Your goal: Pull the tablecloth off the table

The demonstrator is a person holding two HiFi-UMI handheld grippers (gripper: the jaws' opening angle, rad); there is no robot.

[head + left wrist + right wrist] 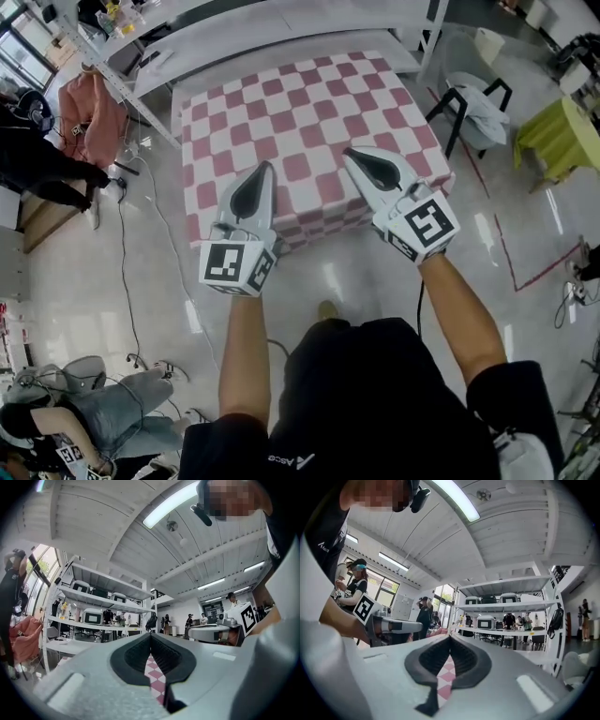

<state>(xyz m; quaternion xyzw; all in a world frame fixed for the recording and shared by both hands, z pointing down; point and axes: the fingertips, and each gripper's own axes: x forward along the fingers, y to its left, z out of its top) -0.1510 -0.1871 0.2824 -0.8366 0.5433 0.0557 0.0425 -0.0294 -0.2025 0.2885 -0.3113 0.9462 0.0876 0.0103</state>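
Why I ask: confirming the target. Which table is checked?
The middle table, under the pink checked tablecloth; the white table behind and lime table are plain.

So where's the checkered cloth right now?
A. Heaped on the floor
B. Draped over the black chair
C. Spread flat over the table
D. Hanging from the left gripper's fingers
C: the head view shows the checkered tablecloth lying smooth and spread out, its near edge hanging down the front.

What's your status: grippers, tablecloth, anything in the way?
Left gripper shut, right gripper shut, both empty over near side. Tablecloth spread flat, ungripped. Nothing lying on it.
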